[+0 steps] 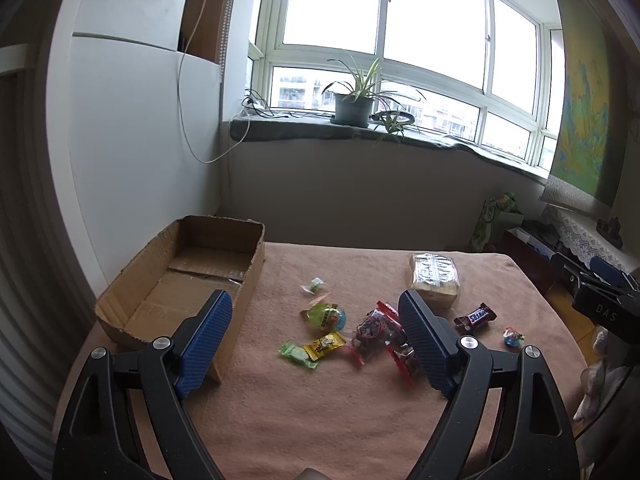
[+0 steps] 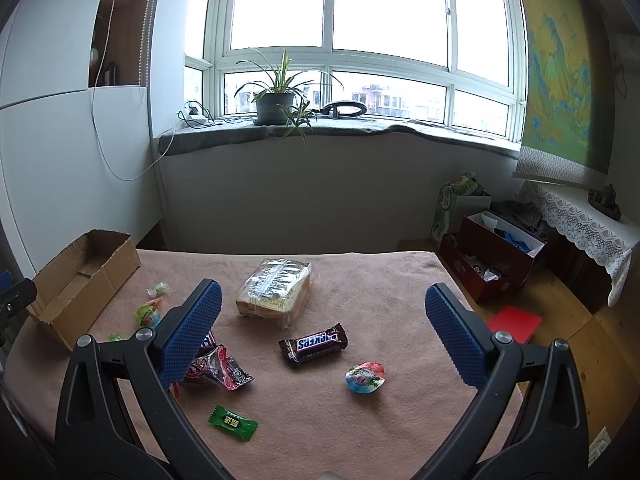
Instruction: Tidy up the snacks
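Observation:
An empty cardboard box point(image 1: 188, 276) sits at the table's left; it also shows in the right wrist view point(image 2: 86, 276). Snacks lie loose on the pink cloth: a wrapped bread loaf point(image 2: 276, 290) point(image 1: 434, 278), a Snickers bar point(image 2: 314, 344) point(image 1: 475, 317), a jelly cup point(image 2: 365, 377) point(image 1: 513, 337), red-edged clear packets point(image 2: 218, 368) point(image 1: 378, 330), a green candy point(image 2: 232, 422) point(image 1: 297, 354), a yellow candy point(image 1: 325, 345), a green round snack point(image 1: 327, 316) and a small green sweet point(image 1: 313, 285). My left gripper point(image 1: 316, 320) is open above the table beside the box. My right gripper point(image 2: 320, 314) is open above the Snickers bar.
The pink cloth point(image 2: 360, 432) covers the table up to its far edge. A windowsill with a potted plant point(image 2: 276, 106) lies behind. Boxes and bags point(image 2: 492, 260) and a red book point(image 2: 514, 323) stand on the floor to the right.

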Tool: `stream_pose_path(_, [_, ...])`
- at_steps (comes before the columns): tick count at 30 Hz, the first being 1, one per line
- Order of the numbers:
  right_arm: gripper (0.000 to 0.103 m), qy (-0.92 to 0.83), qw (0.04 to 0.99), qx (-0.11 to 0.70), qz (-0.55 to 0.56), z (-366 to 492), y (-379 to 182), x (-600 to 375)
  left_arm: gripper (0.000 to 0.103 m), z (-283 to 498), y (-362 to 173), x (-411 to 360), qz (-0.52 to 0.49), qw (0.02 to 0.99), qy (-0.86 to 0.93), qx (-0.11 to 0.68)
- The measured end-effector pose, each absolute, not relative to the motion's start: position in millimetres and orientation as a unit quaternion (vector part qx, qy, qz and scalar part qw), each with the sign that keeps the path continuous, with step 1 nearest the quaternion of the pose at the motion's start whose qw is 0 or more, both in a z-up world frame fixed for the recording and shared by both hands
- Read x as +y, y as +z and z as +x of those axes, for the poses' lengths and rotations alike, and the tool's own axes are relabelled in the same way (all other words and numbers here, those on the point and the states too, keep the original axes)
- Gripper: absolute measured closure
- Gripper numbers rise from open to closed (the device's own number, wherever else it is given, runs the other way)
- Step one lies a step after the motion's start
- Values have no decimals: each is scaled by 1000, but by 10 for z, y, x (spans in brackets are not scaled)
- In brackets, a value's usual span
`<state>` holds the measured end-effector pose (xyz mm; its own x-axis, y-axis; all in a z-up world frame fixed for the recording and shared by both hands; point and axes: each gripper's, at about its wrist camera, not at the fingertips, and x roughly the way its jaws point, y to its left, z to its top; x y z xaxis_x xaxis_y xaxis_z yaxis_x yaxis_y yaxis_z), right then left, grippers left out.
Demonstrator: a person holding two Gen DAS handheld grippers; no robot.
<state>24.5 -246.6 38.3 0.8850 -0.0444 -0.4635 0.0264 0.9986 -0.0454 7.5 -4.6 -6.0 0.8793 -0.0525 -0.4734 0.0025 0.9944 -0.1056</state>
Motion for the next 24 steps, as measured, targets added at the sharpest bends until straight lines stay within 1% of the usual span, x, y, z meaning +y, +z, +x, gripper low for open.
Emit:
stream_pose_path(15, [0,11,961,275,18,512,153,-2728,18,443,-293,-190,-69,951,-69,293])
stream_pose_path(20, [0,60,948,306,59,631,23,-2803,18,546,-438,-231,-81,941,-88,318])
stream_pose_path(24, [0,93,933,336,84,740,-116,-2820,26,565,-562,-263,-78,933,-97,338])
